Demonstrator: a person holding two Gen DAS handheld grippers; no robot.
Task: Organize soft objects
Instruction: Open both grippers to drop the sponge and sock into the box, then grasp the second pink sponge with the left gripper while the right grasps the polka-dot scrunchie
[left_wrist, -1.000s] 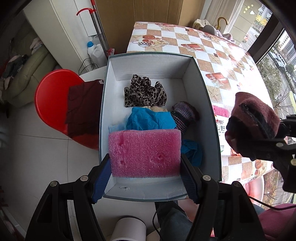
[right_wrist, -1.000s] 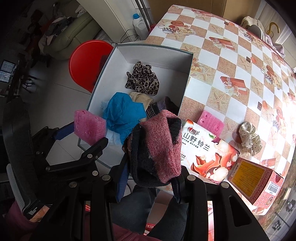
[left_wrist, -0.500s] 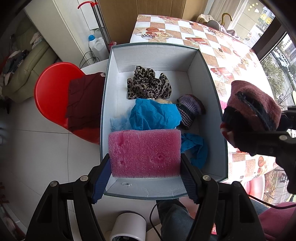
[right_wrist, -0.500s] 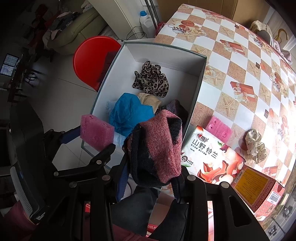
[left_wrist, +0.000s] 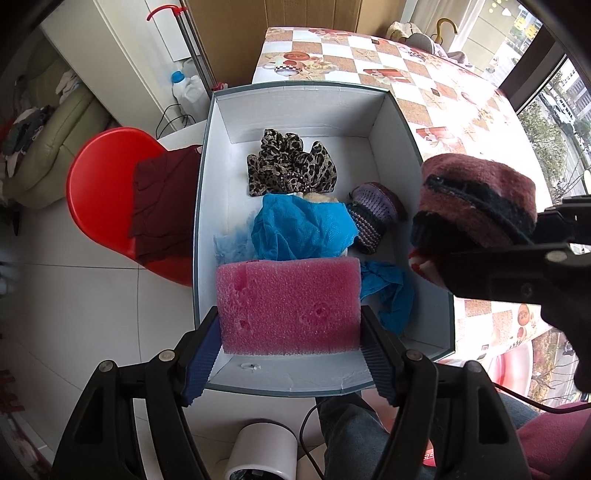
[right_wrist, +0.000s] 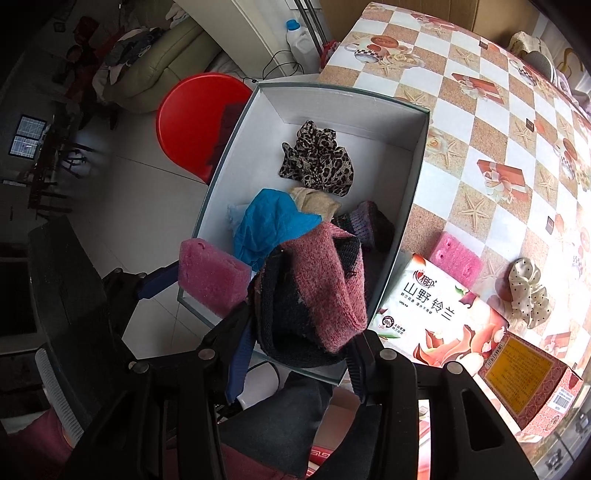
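Over the white box (left_wrist: 388, 122), your left hand-held gripper (left_wrist: 288, 354) grips the pink sponge (left_wrist: 288, 302) while your right hand-held gripper (right_wrist: 299, 358), jaws opening, holds the knitted sock (right_wrist: 317, 291).

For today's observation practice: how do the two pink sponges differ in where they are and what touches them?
Sponge in the tongs: held between the left tongs above the box's near end. Table sponge: lies flat on the checked tablecloth, outside the box, against the tissue pack, touched by no tongs. Both are pink, pitted foam blocks.
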